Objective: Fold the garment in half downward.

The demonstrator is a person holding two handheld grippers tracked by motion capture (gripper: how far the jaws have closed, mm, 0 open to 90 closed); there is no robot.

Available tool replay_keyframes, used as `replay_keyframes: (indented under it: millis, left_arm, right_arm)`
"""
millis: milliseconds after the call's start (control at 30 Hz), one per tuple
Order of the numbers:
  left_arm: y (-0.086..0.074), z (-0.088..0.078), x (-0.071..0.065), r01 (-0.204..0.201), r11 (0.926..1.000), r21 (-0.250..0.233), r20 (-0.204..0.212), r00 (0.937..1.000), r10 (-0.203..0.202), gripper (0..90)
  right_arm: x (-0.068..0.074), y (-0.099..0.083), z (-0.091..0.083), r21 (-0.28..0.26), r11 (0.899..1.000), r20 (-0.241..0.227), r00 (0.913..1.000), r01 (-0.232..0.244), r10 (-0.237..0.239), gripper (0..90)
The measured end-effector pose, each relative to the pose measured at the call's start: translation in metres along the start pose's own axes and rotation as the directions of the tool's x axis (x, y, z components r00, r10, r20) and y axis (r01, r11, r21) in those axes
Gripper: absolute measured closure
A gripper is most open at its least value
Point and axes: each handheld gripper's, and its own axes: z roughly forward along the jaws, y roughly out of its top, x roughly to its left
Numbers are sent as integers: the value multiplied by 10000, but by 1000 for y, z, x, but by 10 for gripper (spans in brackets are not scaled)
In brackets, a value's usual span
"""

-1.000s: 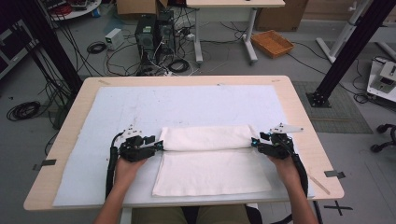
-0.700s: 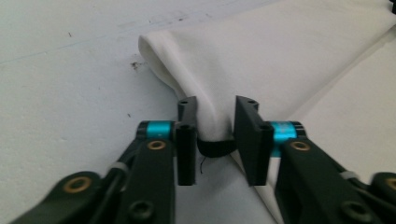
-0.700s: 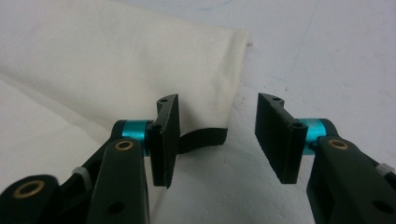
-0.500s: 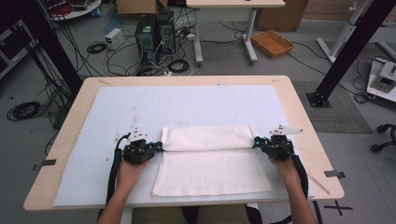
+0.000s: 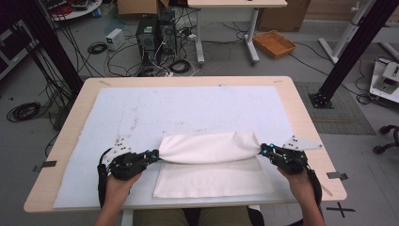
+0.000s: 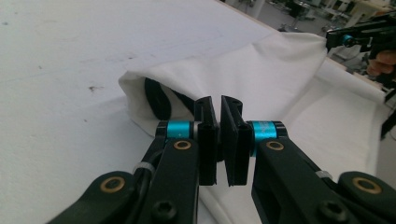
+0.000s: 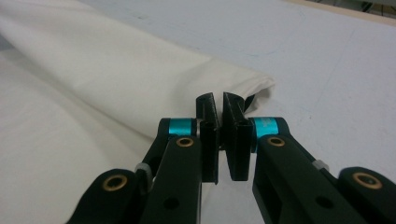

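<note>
Both claws [image 5: 158, 155] [image 5: 261, 149] pinched on cloth [image 5: 210, 147]

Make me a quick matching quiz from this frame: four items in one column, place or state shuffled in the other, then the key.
Column 1
1. left gripper
2. right gripper
3. white cloth
4. orange tray

Column 2
A. on the floor beyond the table
B. shut on the cloth's right end
C. far half folded back over the near half, fold raised
D. shut on the cloth's left end

Pairs: 1-D, 2-B, 3-C, 4-A
</note>
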Motion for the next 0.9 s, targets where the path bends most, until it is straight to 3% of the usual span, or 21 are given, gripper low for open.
replay_keyframes:
  millis: [167,367,467,533,633,733,767,867,900]
  left_arm:
    - [-11,-10,-13,-55,9995,319,492,9988,39,849]
    - [-15,-17,-19,57,9982,601,526,9986,-89,849]
    - [-18,-24,-23,258,9959,868,744,9967,-323,849]
    - [-22,-27,-26,141,9934,1142,848,9961,-239,849]
    - [-29,-25,-26,1,9846,1747,838,9964,-150,848]
    - [-30,-22,-25,-47,9816,1909,825,9965,-112,837]
    - [-30,-21,-24,-86,9830,1834,766,9970,-56,804]
    - [-27,-15,-21,-51,9893,1455,97,9999,37,587]
    - [-27,-15,-21,-51,9893,1455,97,9999,37,526]
  right_arm:
    - [13,-9,-22,-104,9991,-235,9988,418,-421,856]
    - [16,-16,-32,141,9985,-269,9983,529,-525,857]
    - [18,-20,-38,518,9974,-225,9985,504,-493,859]
    - [20,-21,-41,646,9968,-209,9988,467,-454,861]
    - [26,-28,-46,1354,9896,-393,9983,485,-436,862]
    - [28,-35,-43,1939,9791,-464,9975,610,-530,853]
    - [27,-35,-43,1922,9797,-400,9979,578,-510,813]
    - [21,-33,-41,1523,9881,-12,9997,227,-228,583]
    - [21,-33,-41,1523,9881,-12,9997,227,-228,583]
